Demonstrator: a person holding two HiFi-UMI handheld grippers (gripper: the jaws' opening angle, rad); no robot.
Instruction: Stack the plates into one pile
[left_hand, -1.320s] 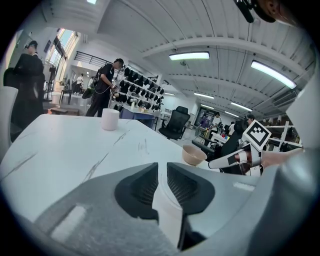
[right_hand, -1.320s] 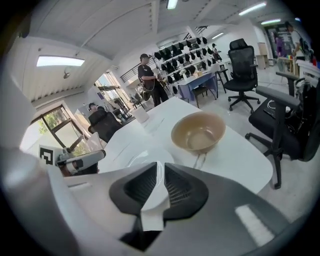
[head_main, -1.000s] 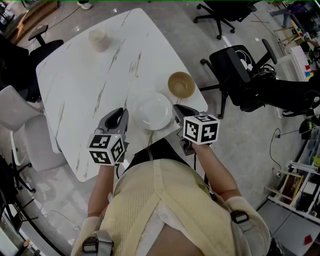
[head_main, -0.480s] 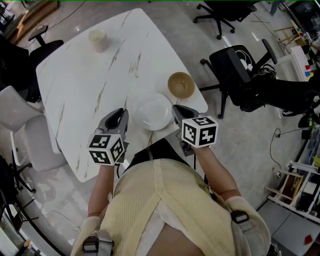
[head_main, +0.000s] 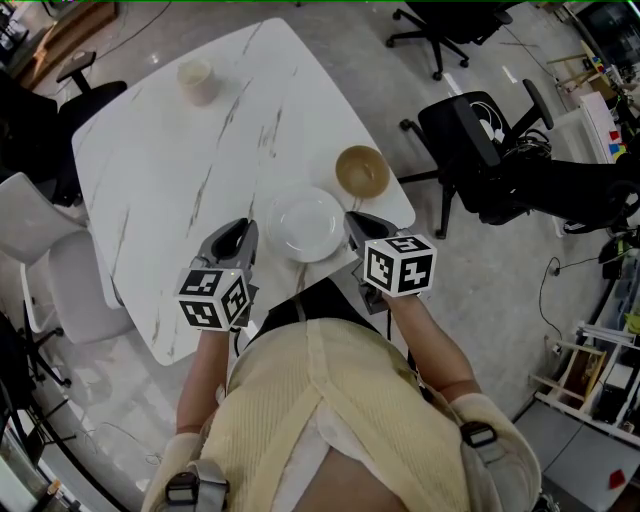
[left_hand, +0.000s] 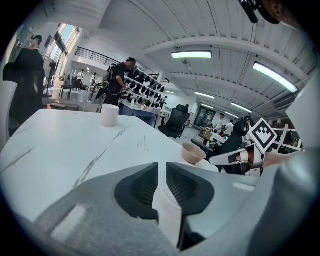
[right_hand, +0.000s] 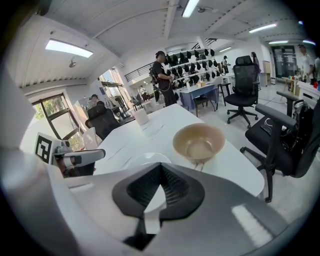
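Observation:
A white plate lies near the table's front edge; I cannot tell if it is one plate or a pile. My left gripper rests just left of it. Its jaws stand a narrow slit apart, and only white table shows through. My right gripper sits at the plate's right rim with its jaw tips closed together and nothing held. The plate's rim shows just beyond those tips.
A tan bowl stands behind the plate near the table's right edge. A cream cup is at the far corner of the marble table. Black office chairs stand to the right, and white chairs to the left.

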